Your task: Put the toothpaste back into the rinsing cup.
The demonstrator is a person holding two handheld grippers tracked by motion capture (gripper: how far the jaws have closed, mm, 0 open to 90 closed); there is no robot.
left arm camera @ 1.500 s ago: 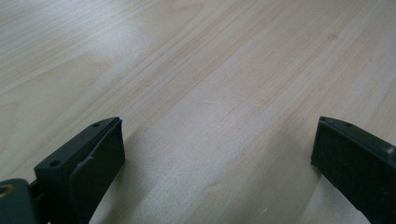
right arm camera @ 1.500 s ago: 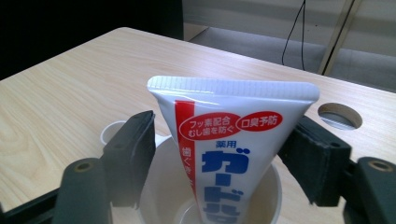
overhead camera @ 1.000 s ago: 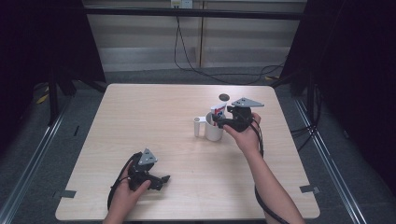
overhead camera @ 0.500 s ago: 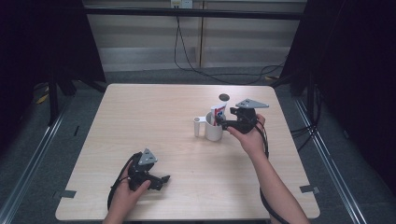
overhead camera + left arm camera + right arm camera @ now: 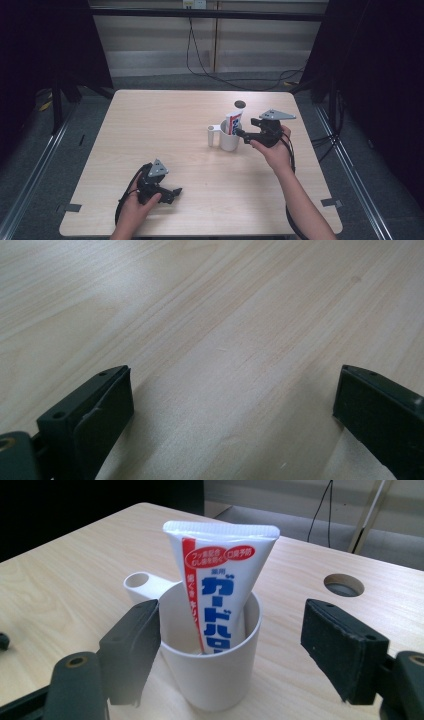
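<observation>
Where dark curtains hang, pale wooden table (image 5: 165, 130).

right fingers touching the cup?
Apart. Right gripper view: both fingers stand open beside the cup, table visible between the one finger and the cup.

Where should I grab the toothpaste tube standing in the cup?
Probably the flat crimped top of the toothpaste tube, coming from above. It sticks up past the rim of the white cup, leaning against the wall, while its lower half sits inside. Pinch across the thin flat faces.
</observation>
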